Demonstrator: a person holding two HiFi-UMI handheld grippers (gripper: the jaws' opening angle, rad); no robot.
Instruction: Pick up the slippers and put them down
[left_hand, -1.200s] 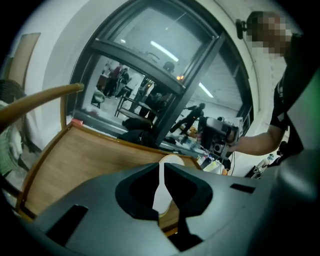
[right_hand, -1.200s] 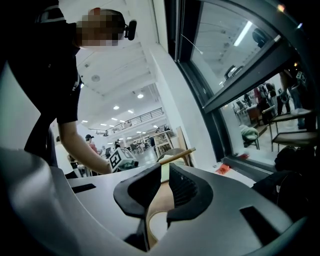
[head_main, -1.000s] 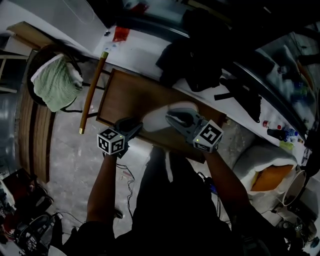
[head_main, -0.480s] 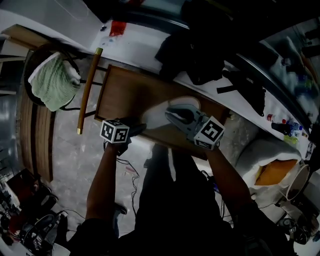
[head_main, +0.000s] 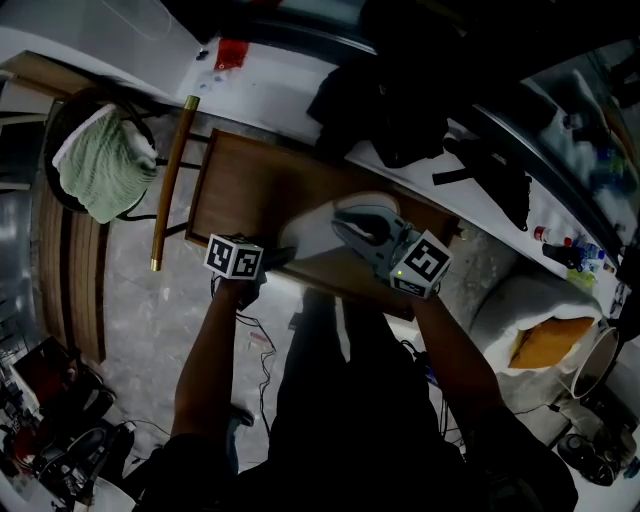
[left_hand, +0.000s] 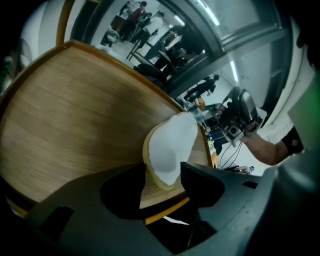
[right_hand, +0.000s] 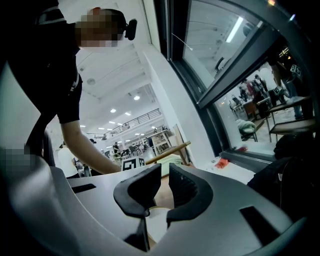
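Observation:
One white slipper (head_main: 318, 228) with a yellowish rim lies on the wooden table (head_main: 250, 185) near its front edge. My left gripper (head_main: 280, 255) sits at the slipper's near end and is tipped downward. In the left gripper view its jaws (left_hand: 161, 170) have just opened wide. The slipper's (left_hand: 167, 147) end lies between them and the pads do not press on it. My right gripper (head_main: 355, 222) hovers over the slipper's other half. In the right gripper view (right_hand: 165, 172) its jaws leave only a slit with nothing in it, and the slipper (right_hand: 156, 210) shows below.
A wooden pole (head_main: 175, 180) leans left of the table. A chair with a green cloth (head_main: 100, 160) stands further left. Dark clothing (head_main: 390, 100) lies on the white ledge behind the table. Cables (head_main: 262, 340) trail on the floor by my legs.
The left gripper has sunk a little and rolled at the table's front edge. The right gripper and the slipper have kept their place.

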